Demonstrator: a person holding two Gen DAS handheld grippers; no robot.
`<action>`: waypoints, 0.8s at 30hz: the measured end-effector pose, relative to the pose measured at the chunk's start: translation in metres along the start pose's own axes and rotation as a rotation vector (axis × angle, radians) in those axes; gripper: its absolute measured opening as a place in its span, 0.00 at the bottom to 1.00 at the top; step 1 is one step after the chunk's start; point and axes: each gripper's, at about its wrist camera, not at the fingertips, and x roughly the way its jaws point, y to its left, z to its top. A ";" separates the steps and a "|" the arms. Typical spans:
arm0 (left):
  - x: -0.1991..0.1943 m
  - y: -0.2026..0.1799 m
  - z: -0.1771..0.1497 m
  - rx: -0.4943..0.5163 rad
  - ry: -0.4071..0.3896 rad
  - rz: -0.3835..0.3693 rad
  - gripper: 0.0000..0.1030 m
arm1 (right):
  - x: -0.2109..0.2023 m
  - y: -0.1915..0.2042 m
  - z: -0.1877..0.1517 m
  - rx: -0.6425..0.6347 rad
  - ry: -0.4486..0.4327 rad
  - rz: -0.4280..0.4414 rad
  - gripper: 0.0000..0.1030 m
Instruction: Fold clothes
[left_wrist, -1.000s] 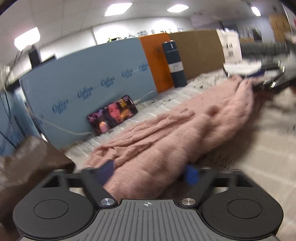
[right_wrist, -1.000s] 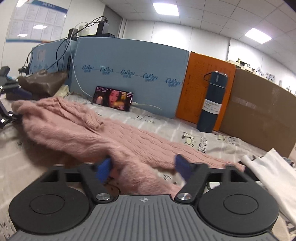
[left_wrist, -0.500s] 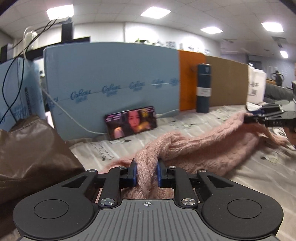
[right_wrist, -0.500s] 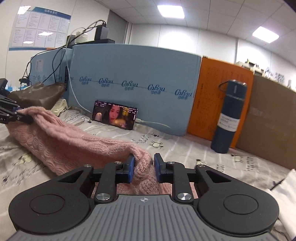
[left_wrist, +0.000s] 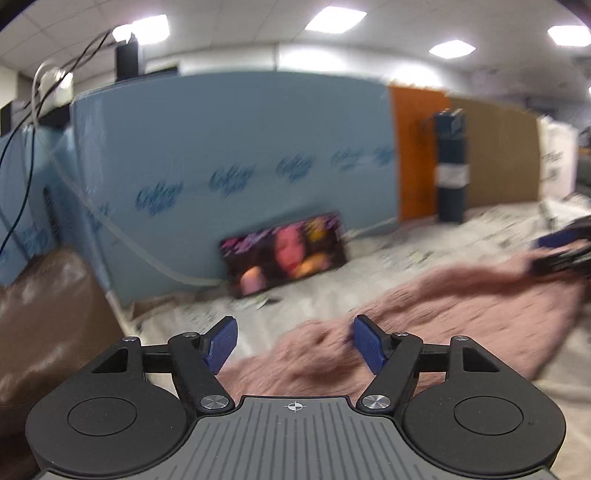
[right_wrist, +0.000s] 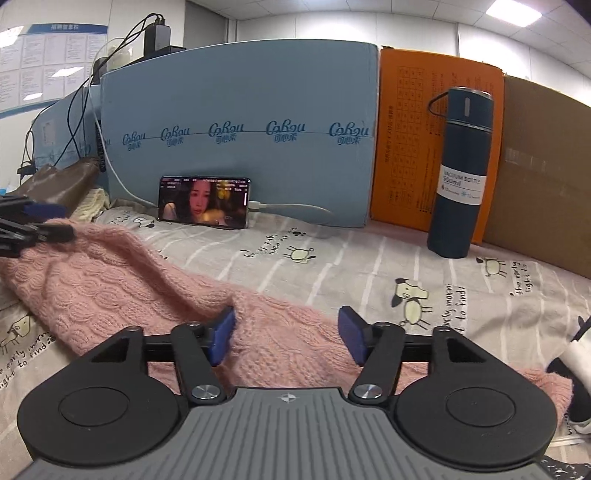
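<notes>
Both the left gripper (left_wrist: 291, 341) and right gripper (right_wrist: 286, 334) sit spread wide over the pink knit sweater (right_wrist: 110, 295), which looks soft, floppy and stretchy, so pinching bunched edges seems safest.

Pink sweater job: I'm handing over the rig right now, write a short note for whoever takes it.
Left gripper: open, empty, over one end of the pink sweater.
Right gripper: open, empty, over the other end.
Sweater: lies in a long, bunched strip on the printed sheet, in front of the phone and bottle.
Done: at most one rough fold.
Left: square the edges, fold again into a compact stack.
</notes>
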 end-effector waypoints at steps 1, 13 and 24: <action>0.005 0.002 -0.003 -0.012 0.021 0.007 0.70 | -0.004 -0.002 0.000 -0.004 -0.003 -0.004 0.67; -0.004 0.003 -0.006 -0.033 -0.003 0.025 0.75 | -0.084 -0.013 -0.041 -0.059 0.023 -0.186 0.78; -0.049 -0.011 -0.006 -0.102 -0.090 -0.006 0.82 | -0.118 -0.005 -0.083 -0.082 0.151 -0.160 0.75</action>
